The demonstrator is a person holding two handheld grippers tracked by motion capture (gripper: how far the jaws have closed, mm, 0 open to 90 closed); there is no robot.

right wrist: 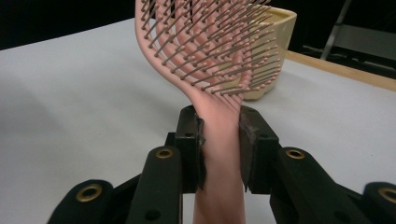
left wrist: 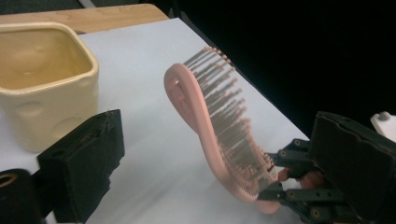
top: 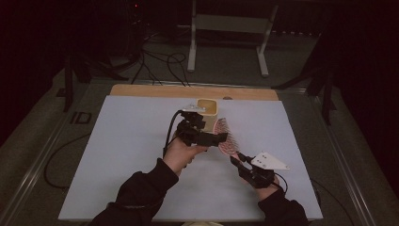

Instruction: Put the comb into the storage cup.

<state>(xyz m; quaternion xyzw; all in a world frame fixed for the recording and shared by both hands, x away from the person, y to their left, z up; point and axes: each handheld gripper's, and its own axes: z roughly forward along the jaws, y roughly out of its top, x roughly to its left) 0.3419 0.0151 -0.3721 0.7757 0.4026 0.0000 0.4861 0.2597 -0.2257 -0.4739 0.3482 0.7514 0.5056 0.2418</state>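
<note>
A pink hairbrush (top: 225, 135) with grey bristles is held up above the white sheet, head raised and tilted. My right gripper (top: 236, 159) is shut on its handle; in the right gripper view the pads (right wrist: 250, 140) squeeze the pink handle, with the brush (right wrist: 210, 46) rising above my right gripper (right wrist: 219, 140). My left gripper (top: 220, 138) is open, its jaws wide apart on either side of the brush head (left wrist: 201, 107) without touching it. In the left gripper view my left gripper (left wrist: 219, 163) looks across the brush, and the right gripper (left wrist: 280, 184) grips the handle's end. A cream cup (top: 208, 107) stands just behind.
The white sheet (top: 131, 155) covers most of the table, and a strip of bare wood (top: 155, 91) runs along the far edge. The cream cup (left wrist: 42, 79) is close to my left jaw. A metal stand (top: 226, 28) and cables (top: 155, 66) are on the floor beyond.
</note>
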